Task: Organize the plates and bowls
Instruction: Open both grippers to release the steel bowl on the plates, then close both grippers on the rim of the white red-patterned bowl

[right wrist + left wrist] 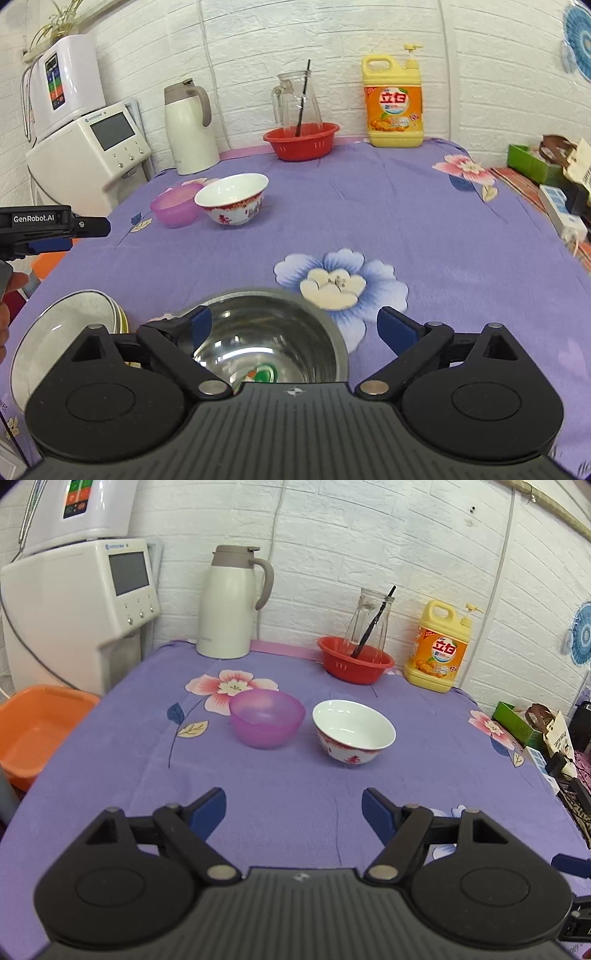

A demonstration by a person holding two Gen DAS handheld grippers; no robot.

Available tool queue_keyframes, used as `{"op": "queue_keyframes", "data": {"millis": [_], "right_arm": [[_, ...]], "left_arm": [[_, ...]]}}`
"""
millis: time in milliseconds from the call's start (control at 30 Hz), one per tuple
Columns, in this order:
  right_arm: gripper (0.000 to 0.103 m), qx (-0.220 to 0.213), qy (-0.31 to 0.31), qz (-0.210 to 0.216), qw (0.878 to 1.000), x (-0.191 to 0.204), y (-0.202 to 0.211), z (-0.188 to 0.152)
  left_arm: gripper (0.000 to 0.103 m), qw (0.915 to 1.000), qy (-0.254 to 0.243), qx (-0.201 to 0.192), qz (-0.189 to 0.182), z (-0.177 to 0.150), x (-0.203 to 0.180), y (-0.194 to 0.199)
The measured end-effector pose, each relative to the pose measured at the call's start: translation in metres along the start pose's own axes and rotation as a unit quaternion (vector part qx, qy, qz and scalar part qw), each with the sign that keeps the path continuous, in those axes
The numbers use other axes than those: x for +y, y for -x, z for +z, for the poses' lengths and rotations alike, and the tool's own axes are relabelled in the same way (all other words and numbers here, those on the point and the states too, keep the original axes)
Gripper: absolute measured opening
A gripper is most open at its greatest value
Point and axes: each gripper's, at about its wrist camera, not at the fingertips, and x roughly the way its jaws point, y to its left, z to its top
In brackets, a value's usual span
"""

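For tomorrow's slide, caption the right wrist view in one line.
Open right gripper above a steel bowl, stacked plates beside it.

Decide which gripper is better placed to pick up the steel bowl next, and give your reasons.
Right. The open right gripper hangs directly over the shiny round steel bowl, one finger inside the rim and one outside. The open left gripper faces the translucent purple plastic bowl and white porcelain bowl farther off.

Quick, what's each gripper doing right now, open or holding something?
Left gripper: open, holding nothing, above the purple cloth.
Right gripper: open, holding nothing, over the steel bowl.
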Motion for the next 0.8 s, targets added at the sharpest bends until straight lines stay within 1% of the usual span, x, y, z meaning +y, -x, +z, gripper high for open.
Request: {"op": "queue_keyframes", "data": {"millis": [167,233,300,400,467,533,633,700,800], "right_arm": [[0.103,0.016,0.026,0.028,0.999,0.000,-0.018,0.037],[0.103,0.025,0.040,0.029,0.998,0.002,-0.030,0.054],[0.103,0.032,0.057,0.031,0.997,0.003,-0.045,0.071],[0.103,0.051,0.080,0.023,0.995,0.007,-0.075,0.092],[0.103,0.064,0.087,0.029,0.994,0.010,-0.098,0.103],[0.103,0.083,0.082,0.039,0.992,0.009,-0.127,0.114],[0.103,0.098,0.074,0.044,0.991,0.010,-0.165,0.125],[0.103,0.101,0.072,0.048,0.991,0.012,-0.185,0.129],[0.103,0.107,0.078,0.051,0.990,0.017,-0.214,0.136]], "left_arm": [[0.075,0.9982,0.029,0.032,-0.042,0.020,0.004,-0.026],[0.075,0.9968,0.037,0.045,-0.054,0.028,0.004,-0.041],[0.075,0.9958,0.043,0.058,-0.056,0.037,0.001,-0.059],[0.075,0.9927,0.067,0.082,-0.057,0.045,-0.001,-0.092],[0.075,0.9872,0.103,0.106,-0.061,0.049,0.001,-0.119],[0.075,0.9782,0.154,0.124,-0.063,0.051,0.007,-0.143],[0.075,0.9692,0.203,0.132,-0.045,0.055,0.013,-0.169],[0.074,0.9664,0.218,0.131,-0.037,0.059,0.014,-0.184],[0.073,0.9654,0.219,0.138,-0.033,0.065,0.008,-0.203]]}}
